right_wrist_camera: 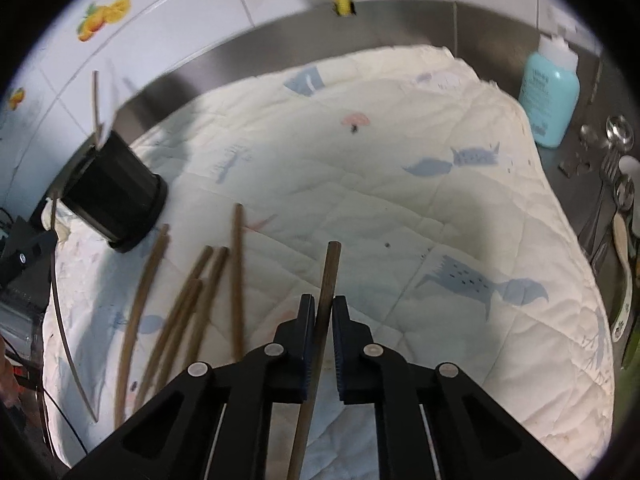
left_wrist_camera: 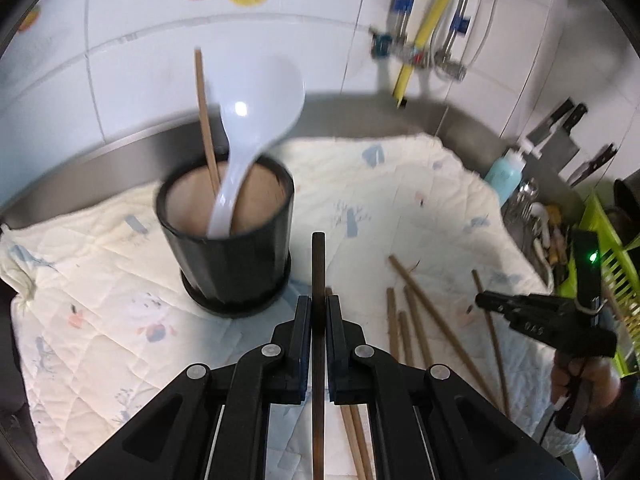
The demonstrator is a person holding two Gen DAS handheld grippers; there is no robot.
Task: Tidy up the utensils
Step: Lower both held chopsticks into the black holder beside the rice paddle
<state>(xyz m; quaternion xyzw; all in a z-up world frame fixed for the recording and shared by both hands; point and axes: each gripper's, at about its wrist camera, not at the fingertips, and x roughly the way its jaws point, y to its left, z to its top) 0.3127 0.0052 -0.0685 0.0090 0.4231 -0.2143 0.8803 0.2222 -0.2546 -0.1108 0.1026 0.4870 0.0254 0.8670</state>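
Note:
A black utensil cup [left_wrist_camera: 230, 240] stands on the quilted cloth [left_wrist_camera: 100, 280], holding a white ladle [left_wrist_camera: 256, 120] and one wooden chopstick [left_wrist_camera: 206, 120]. My left gripper [left_wrist_camera: 318, 308] is shut on a dark chopstick [left_wrist_camera: 318, 264] that points forward, just right of the cup. My right gripper [right_wrist_camera: 323, 312] is shut on another chopstick [right_wrist_camera: 330, 276] above the cloth [right_wrist_camera: 400, 220]. Several loose chopsticks [right_wrist_camera: 192, 304] lie on the cloth left of it, and show in the left wrist view [left_wrist_camera: 420, 320]. The cup [right_wrist_camera: 114, 196] is at far left there.
A steel counter rim [left_wrist_camera: 360, 112] and tiled wall lie behind. A teal bottle [right_wrist_camera: 550, 96] stands at the back right. Spoons and forks [right_wrist_camera: 618, 176] lie right of the cloth. Knives [left_wrist_camera: 560, 136] and a green rack [left_wrist_camera: 600, 240] are at the right.

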